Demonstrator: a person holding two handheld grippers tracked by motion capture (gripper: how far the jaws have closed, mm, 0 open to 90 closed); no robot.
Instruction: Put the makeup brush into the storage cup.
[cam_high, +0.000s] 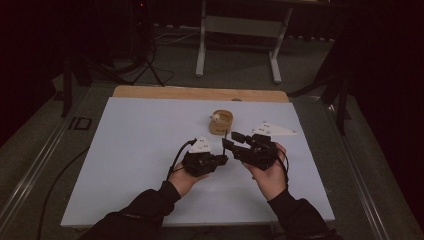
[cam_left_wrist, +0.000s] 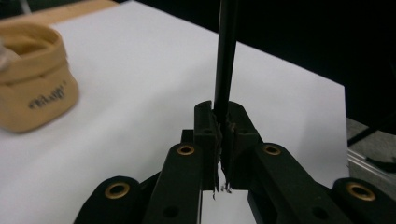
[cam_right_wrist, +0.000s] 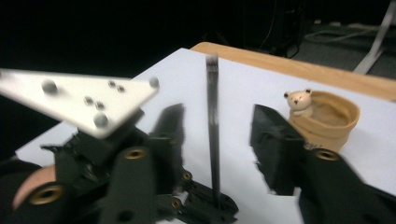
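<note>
Left gripper (cam_high: 223, 159): clamped tight on a thin black stick (cam_left_wrist: 225, 70), which stands upright above the bench (cam_high: 140, 150).
Right gripper (cam_right_wrist: 217, 135): jaws apart either side of the stick, not touching.
Pouch (cam_high: 220, 121): just beyond both.

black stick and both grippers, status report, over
Left gripper shut on black stick, stick upright. Right gripper open, jaws either side of stick, not touching. Tan fabric basket behind, clear of the work.
</note>
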